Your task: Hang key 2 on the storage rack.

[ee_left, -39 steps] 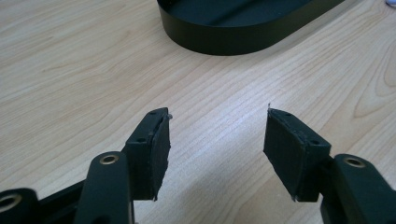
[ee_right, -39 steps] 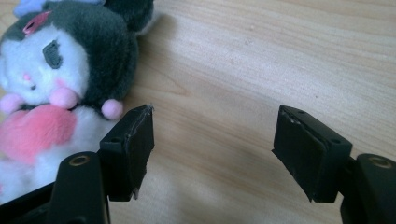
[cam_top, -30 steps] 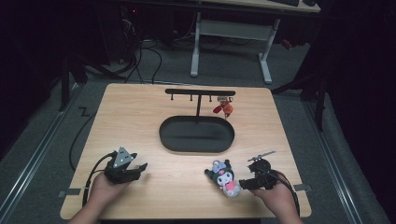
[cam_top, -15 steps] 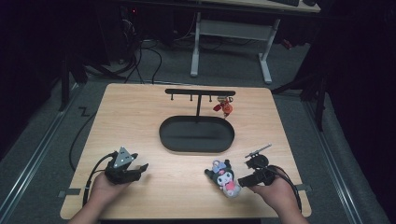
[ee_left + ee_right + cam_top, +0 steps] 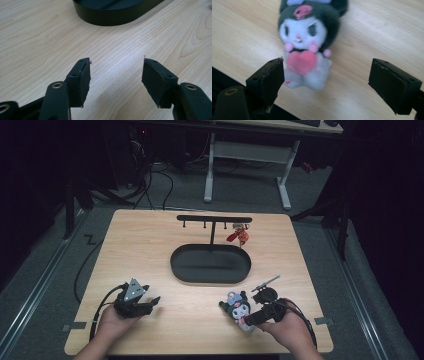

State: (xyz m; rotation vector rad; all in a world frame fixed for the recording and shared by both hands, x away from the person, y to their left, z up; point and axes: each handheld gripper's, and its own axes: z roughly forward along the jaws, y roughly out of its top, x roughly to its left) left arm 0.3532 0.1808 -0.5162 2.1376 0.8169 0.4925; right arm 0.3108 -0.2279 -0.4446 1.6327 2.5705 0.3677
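one tool (image 5: pixel 325 85) just opened, plush (image 5: pixel 308 42) released

Bare table (image 5: pixel 150 250) left (wide room); tray (image 5: pixel 210 265) and rack (image 5: pixel 214 219) block the centre.

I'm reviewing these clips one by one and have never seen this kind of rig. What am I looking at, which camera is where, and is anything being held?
A person sits at a wooden table with a hand-held two-jaw tool in each hand. The high view looks down from above; the other two cameras ride on the tools, looking along their black jaws. On the table stand a black oval tray and a hook rack with a red charm hanging from it. The left gripper rests open over bare wood. The right gripper has just been opening its jaws; the plush toy lies on the table just beyond them, not gripped. Nothing is held.
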